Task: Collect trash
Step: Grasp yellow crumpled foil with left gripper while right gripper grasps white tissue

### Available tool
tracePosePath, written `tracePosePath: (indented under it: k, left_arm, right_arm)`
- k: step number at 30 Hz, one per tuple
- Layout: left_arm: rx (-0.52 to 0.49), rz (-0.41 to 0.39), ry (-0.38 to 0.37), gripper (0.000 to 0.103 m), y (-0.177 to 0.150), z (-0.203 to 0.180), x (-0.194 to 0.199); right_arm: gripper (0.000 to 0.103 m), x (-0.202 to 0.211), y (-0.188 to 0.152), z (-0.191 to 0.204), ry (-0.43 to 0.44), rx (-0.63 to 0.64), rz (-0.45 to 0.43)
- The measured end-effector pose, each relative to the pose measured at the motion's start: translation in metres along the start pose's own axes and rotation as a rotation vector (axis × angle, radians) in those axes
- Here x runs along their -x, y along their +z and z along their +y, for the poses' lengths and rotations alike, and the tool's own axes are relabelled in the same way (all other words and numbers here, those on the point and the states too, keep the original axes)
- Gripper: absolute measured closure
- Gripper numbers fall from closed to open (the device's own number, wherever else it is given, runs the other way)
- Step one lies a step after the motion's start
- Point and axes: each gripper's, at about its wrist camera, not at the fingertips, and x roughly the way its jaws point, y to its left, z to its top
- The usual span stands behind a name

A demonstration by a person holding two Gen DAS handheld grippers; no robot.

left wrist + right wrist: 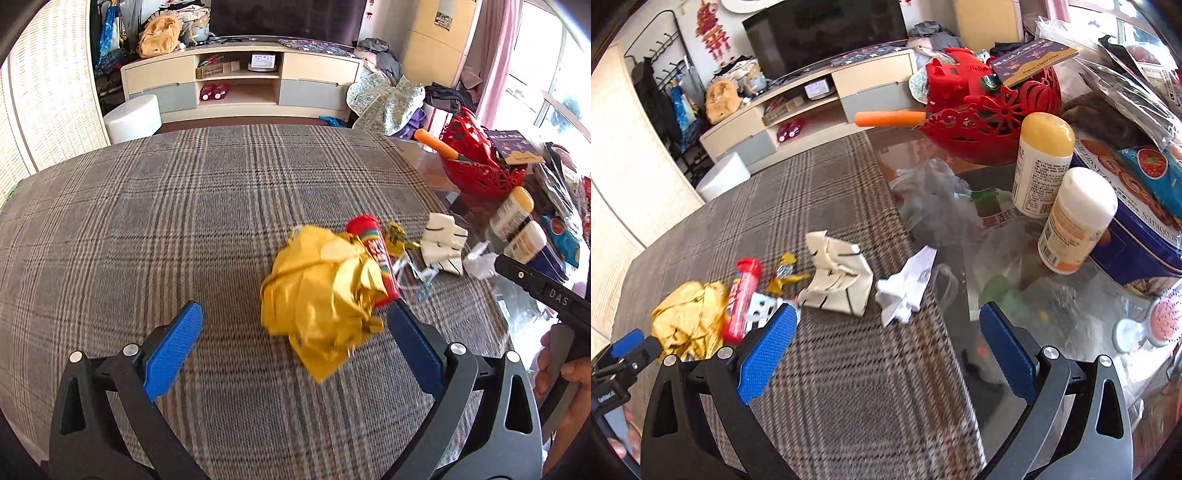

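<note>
A crumpled gold foil wrapper [321, 295] [689, 317] lies on the plaid tablecloth [184, 221], with a red candy tube [375, 258] [742, 299] against its right side. My left gripper [295, 325] is open, its blue pads straddling the near side of the foil. Further right lie a small yellow wrapper [395, 236] [783, 275], a crumpled cream paper [443, 240] [836, 275] and a white crumpled paper [480, 262] [907, 288]. My right gripper [888, 325] is open just in front of the white paper, nothing between its fingers. A thin clear plastic bag [934, 195] rests on the glass.
A red basket [990, 118] with an orange-handled tool [886, 119], two white bottles [1075, 218], a blue cookie tin [1137, 221] and a pink brush [1165, 317] crowd the glass table at right. A white stool [133, 118] and TV cabinet [240, 81] stand beyond the table.
</note>
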Motion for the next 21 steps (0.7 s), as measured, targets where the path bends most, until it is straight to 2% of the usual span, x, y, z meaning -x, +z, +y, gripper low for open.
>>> tracePosePath:
  k: [2, 7, 11, 14, 16, 18, 19, 20, 21]
  left_arm:
    - [0.000, 0.001, 0.003, 0.008, 0.006, -0.002, -0.011]
    - [0.003, 0.009, -0.003, 0.008, 0.012, -0.007, -0.031]
    - [0.002, 0.015, -0.017, 0.008, 0.012, -0.011, -0.041]
    - [-0.010, 0.015, -0.028, 0.007, 0.009, -0.015, -0.045]
    - [-0.022, 0.014, -0.037, 0.007, 0.008, -0.018, -0.048]
    - [-0.024, 0.019, -0.055, 0.012, 0.007, -0.020, -0.050]
    - [-0.027, 0.020, -0.079, 0.020, 0.006, -0.021, -0.050]
    - [-0.031, 0.021, -0.097, 0.030, 0.005, -0.023, -0.050]
    - [-0.035, 0.024, -0.120, 0.036, 0.003, -0.026, -0.048]
  right_arm:
    - [0.006, -0.006, 0.003, -0.004, 0.000, 0.002, -0.009]
    - [0.031, -0.022, 0.004, -0.011, -0.001, 0.008, 0.003]
    - [0.035, -0.036, 0.008, -0.015, 0.032, -0.008, 0.016]
    - [0.050, -0.046, 0.008, -0.015, 0.038, -0.008, 0.030]
    - [0.064, -0.052, 0.006, -0.015, 0.038, -0.003, 0.044]
    - [0.068, -0.051, 0.003, -0.015, 0.036, -0.002, 0.038]
    - [0.075, -0.050, 0.003, -0.014, 0.035, 0.005, 0.031]
    - [0.077, -0.048, 0.002, -0.012, 0.030, 0.015, 0.024]
    - [0.078, -0.046, 0.002, -0.011, 0.026, 0.024, 0.018]
